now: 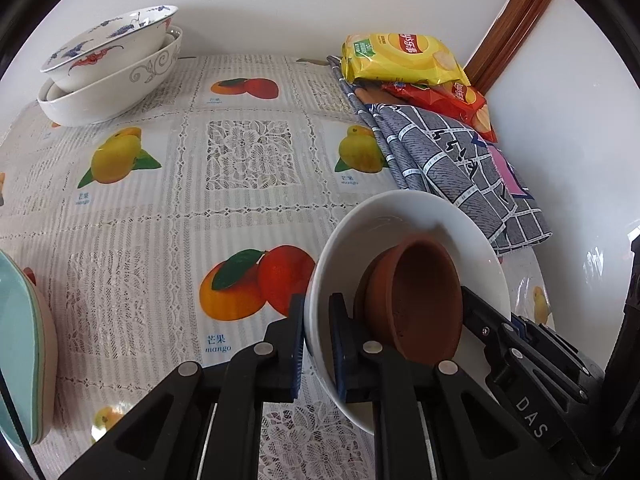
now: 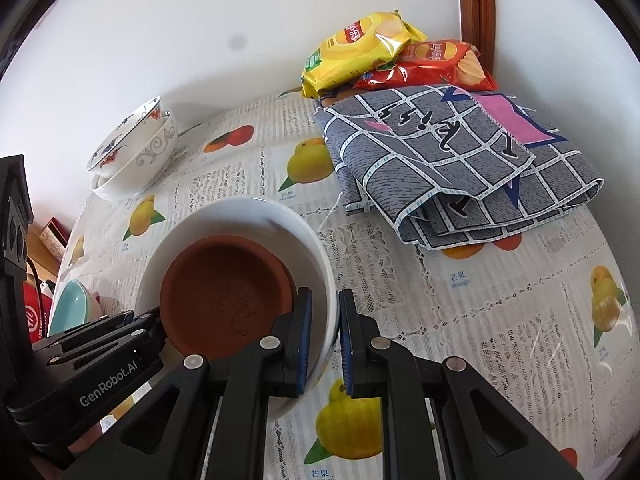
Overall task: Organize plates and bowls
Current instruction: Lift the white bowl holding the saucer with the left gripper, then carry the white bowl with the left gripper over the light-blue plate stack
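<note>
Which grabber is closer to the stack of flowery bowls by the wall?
Left. The left gripper pinches the white bowl's rim on the side facing the stacked bowls; the right gripper pinches the opposite rim, farther away.

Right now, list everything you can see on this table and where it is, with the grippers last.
white bowl: one, white, near middle, clamped by both grippers
clay dish: one, brown, inside the white bowl
patterned bowls: two stacked, white with blue and red, far left by wall
chip bags: two, yellow over red, far right corner
cloth: one, grey checked, folded, right side
plates: stack, teal and pink, left edge
tablecloth: one, lace with fruit prints
left gripper: black, on bowl's rim
right gripper: black, on opposite rim
</note>
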The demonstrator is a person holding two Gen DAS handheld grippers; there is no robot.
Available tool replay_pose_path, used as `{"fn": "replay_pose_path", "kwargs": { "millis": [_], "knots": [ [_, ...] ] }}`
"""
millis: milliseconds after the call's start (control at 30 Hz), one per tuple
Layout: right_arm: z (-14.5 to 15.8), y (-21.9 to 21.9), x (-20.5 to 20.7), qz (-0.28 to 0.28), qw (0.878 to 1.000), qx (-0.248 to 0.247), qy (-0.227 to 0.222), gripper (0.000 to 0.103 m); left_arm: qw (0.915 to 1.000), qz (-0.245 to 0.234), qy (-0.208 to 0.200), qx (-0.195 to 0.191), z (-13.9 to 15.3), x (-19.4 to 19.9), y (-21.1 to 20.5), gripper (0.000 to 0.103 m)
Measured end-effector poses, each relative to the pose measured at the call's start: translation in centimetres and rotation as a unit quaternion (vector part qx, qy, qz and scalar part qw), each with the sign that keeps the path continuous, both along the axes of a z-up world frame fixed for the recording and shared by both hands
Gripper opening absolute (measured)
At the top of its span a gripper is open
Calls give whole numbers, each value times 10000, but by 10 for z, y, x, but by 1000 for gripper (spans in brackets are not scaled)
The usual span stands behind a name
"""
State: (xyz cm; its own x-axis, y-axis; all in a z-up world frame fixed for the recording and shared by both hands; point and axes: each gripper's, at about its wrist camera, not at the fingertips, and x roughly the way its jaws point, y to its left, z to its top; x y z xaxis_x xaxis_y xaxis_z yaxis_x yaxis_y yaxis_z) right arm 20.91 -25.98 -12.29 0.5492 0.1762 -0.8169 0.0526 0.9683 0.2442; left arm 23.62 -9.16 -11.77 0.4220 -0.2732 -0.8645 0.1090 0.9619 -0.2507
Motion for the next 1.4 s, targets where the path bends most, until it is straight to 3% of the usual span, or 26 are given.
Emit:
{"fn": "replay_pose_path", "kwargs": {
  "millis": [400, 1000, 1400],
  "knots": [
    [26, 10, -19, 58, 9995, 304, -96, 12, 9995, 263, -175, -2, 26, -25, 20, 11],
    [55, 52, -32, 241, 9987, 276, -361, 12, 9981, 486, -386, -50, 52, -46, 63, 11],
    [55, 82, -30, 406, 9981, 311, -334, 12, 9968, 693, -402, -55, 53, -48, 93, 11]
  ]
}}
